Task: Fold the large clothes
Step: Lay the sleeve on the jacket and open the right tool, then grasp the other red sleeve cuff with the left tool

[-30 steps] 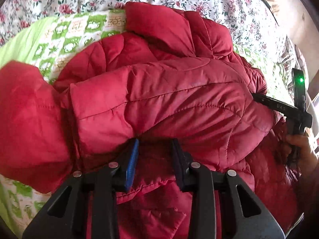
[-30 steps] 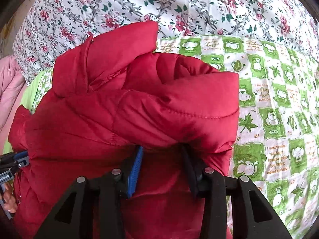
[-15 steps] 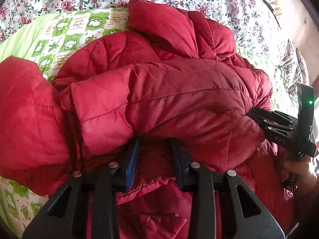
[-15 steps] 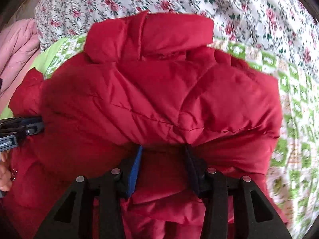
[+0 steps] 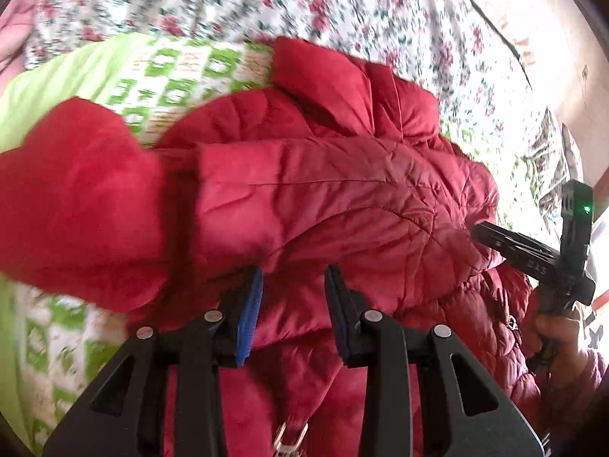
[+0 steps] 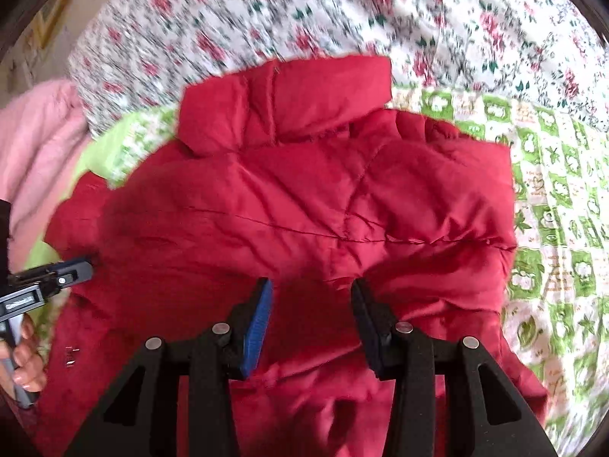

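Red puffer jacket (image 5: 323,205) crosswise, collar away; both jaws clamped on its hem.

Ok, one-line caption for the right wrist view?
Right gripper pinching a fold of the red puffer jacket over a green patterned blanket.

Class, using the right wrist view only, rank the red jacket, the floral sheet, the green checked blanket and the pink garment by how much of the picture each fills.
1. red jacket
2. floral sheet
3. green checked blanket
4. pink garment

The jacket lies nearest the camera, so it looks larger than it is.
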A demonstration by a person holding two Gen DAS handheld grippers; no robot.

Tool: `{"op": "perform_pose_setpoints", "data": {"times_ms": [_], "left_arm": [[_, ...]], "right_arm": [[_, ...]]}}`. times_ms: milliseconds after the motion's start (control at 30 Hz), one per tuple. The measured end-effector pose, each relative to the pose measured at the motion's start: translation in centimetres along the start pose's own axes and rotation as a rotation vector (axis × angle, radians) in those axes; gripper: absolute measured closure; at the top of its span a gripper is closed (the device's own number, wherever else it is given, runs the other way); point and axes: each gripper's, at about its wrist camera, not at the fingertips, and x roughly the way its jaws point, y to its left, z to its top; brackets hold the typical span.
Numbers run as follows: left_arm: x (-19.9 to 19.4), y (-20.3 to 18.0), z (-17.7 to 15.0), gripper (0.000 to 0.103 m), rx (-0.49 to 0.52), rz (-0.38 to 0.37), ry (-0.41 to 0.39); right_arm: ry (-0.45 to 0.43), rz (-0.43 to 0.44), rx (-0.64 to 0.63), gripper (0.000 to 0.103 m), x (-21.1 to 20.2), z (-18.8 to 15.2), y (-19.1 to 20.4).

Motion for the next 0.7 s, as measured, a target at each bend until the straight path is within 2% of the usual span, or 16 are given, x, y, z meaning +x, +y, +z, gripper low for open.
{"op": "perform_pose_setpoints", "data": {"times_ms": [200,300,567,700], "left_arm": [[-3.2,4.2,-1.4,0.071,-0.131,0.027,-0.025],[-4.8,8.2,-2.3,0.071,-0.244,0.036,-0.049],[-7.4,17.6,-3.8,0.071,-0.486,0.092,-0.118],[-8.1,22.2,-4.3,0.062,-0.603,0.153,-0.161]], "right_arm": [[-0.03,0.084,-0.023,0.059,-3.9,-1.5,1.3],[-0.027,0.121,-0.05,0.059,-4.6,-1.6,3.7],[-0.002,0.176,-0.11,0.055,-6.9,-4.2,6.5],[0.006,0.2,-0.126,0.055,-7.6,-5.5,7.3]]}}
